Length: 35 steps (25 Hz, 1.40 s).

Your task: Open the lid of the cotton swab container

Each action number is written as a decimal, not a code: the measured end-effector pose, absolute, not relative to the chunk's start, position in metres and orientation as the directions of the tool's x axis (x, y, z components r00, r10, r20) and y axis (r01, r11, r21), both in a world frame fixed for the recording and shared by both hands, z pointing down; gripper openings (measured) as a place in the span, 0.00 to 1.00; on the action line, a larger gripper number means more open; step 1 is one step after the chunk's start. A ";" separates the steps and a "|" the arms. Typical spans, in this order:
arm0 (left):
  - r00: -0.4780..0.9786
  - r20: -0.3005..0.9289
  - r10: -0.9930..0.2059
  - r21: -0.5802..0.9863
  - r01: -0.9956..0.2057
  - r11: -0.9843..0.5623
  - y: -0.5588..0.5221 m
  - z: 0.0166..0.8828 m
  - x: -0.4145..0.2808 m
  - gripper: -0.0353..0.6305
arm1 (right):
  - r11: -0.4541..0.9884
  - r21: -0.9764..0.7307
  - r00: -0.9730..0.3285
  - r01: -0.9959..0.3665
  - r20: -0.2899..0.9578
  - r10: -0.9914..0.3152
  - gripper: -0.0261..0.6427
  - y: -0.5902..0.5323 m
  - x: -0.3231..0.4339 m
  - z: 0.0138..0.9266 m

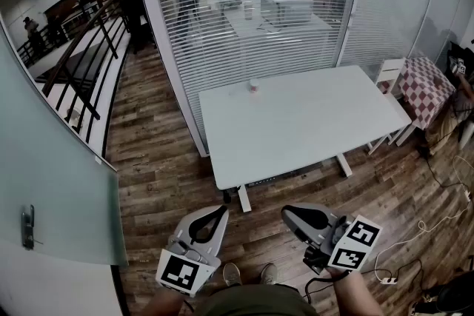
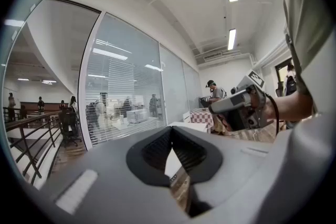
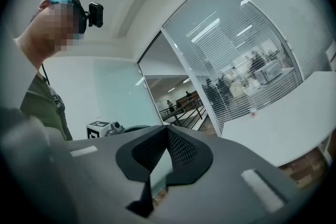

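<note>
Cotton swab container (image 1: 254, 86), where was it at that moment? – my colleague asked.

– It stood alone at the far edge of the white table (image 1: 311, 137), just before the glass wall with blinds (image 1: 244, 11), and well apart from me. I was standing on the wooden floor, short of the near edge. My left gripper (image 1: 221, 211) and my right gripper (image 1: 286, 212) were both fully closed, with nothing between the jaws, and I held them level in front of my waist.

– So what could have gone wrong from there?

– Several things, I think. The container looked small and light (its lid I could not make out from so far), so a closed gripper arriving at it could have tipped it or pushed it toward the wall. The jaws needed to open first. Also, reaching across the whole table would have made my hand unsteady. And if only one gripper pulled on the lid, the whole container could have lifted with it.
</note>
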<state>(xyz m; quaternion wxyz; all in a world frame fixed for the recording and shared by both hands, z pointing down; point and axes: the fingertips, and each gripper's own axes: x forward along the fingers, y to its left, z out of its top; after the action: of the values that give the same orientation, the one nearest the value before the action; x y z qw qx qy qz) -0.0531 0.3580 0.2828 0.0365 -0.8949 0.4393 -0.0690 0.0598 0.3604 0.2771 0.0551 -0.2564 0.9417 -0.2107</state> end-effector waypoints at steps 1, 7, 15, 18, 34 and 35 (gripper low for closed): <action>0.604 0.089 -0.792 -0.124 -0.782 -0.611 0.358 0.283 -0.050 0.06 | 0.781 -0.424 -0.863 -0.459 0.005 -0.505 0.05 0.360 0.062 0.278; 0.594 0.081 -0.800 -0.131 -0.789 -0.600 0.362 0.283 -0.027 0.06 | 0.786 -0.420 -0.869 -0.454 0.012 -0.495 0.05 0.363 0.085 0.282; 0.578 0.075 -0.813 -0.140 -0.801 -0.582 0.373 0.284 0.001 0.06 | 0.771 -0.425 -0.853 -0.474 0.003 -0.522 0.05 0.367 0.120 0.283; 0.570 0.076 -0.818 -0.139 -0.807 -0.574 0.379 0.284 0.008 0.06 | 0.770 -0.429 -0.854 -0.472 0.007 -0.520 0.05 0.370 0.130 0.285; 0.568 0.112 -0.815 -0.086 -0.812 -0.577 0.350 0.316 0.000 0.06 | 0.731 -0.454 -0.834 -0.508 0.050 -0.549 0.05 0.342 0.133 0.311; 0.572 0.112 -0.813 -0.085 -0.809 -0.581 0.346 0.318 -0.001 0.06 | 0.729 -0.455 -0.833 -0.511 0.052 -0.551 0.05 0.339 0.132 0.312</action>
<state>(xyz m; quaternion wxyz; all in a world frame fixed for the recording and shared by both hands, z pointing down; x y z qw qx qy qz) -0.0007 0.3457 0.3178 0.0124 -0.8865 0.4573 -0.0694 0.1316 0.3386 0.3120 0.0432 -0.2858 0.9289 -0.2314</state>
